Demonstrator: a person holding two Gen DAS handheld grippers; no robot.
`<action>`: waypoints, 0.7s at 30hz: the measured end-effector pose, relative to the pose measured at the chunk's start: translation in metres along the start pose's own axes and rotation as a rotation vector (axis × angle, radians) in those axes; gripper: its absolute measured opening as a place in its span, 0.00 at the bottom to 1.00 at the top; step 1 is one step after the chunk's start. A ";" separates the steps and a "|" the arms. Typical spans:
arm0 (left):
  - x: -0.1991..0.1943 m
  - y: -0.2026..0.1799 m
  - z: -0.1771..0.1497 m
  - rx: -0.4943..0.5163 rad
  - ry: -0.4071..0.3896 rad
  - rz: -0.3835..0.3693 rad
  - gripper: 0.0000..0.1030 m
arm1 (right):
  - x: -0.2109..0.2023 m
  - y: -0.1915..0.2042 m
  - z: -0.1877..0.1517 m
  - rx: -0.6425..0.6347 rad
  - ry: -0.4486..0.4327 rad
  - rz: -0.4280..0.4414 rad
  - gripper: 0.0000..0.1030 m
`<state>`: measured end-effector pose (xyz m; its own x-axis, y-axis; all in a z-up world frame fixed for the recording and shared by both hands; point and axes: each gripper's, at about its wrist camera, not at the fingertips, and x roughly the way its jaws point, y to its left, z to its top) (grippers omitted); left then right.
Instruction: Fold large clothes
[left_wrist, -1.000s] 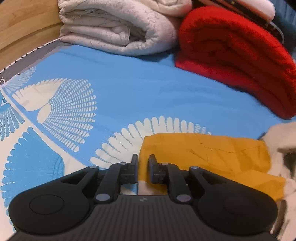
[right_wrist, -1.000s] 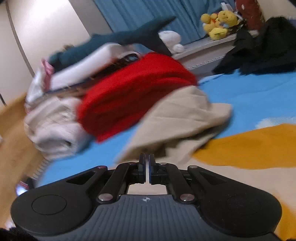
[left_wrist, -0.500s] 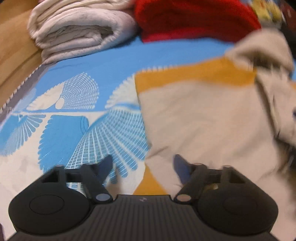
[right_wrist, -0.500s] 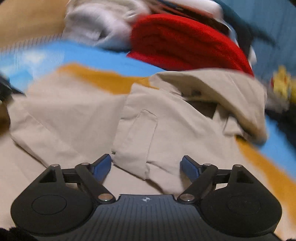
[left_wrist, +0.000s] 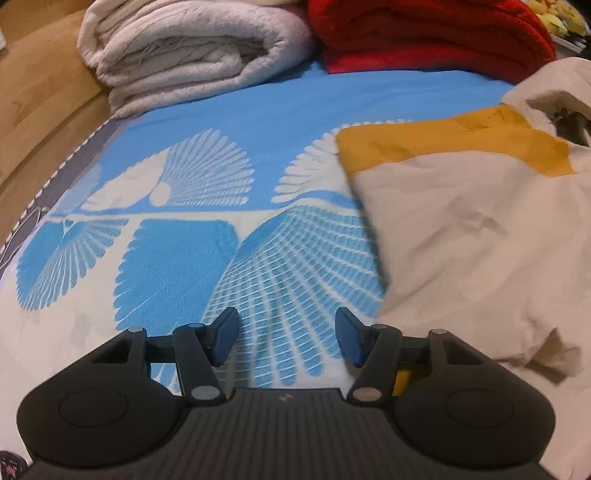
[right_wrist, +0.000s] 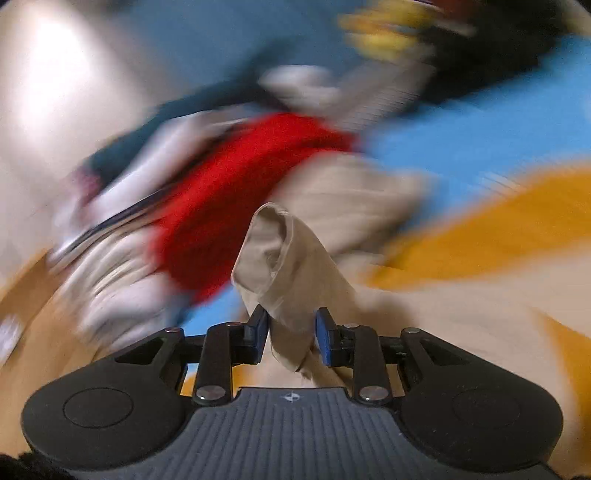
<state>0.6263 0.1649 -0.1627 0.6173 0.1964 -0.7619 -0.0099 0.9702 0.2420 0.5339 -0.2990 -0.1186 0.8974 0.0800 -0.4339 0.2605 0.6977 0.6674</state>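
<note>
Right wrist view, heavily blurred: our right tool (right_wrist: 291, 332) has its jaws closing around a bunched beige sleeve or corner (right_wrist: 284, 266) of the jacket, fabric between the pads; whether they already pinch it we cannot tell. Left wrist view: left tool (left_wrist: 286, 336) jaws apart, narrowing slightly, nothing between them, over the blue-and-white patterned bedspread (left_wrist: 221, 155). Beige and mustard jacket (left_wrist: 472, 229) lies on the bed just right of it. We judge the step as grabbing a part to fold. Next: secure the pinch, carry the fabric across the body, left tool takes an edge.
</note>
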 end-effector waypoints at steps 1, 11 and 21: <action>-0.002 -0.003 0.002 0.006 -0.008 -0.003 0.63 | -0.002 -0.020 0.000 0.041 -0.016 -0.125 0.38; -0.047 -0.032 0.016 -0.010 -0.196 -0.047 0.89 | -0.012 -0.026 0.005 -0.209 -0.101 -0.143 0.53; -0.031 -0.063 -0.004 0.192 -0.173 0.094 0.99 | 0.019 -0.028 -0.024 -0.296 0.068 -0.184 0.56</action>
<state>0.6046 0.0984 -0.1567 0.7461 0.2415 -0.6205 0.0650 0.9011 0.4288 0.5354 -0.3001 -0.1606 0.8165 -0.0258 -0.5768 0.2920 0.8803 0.3739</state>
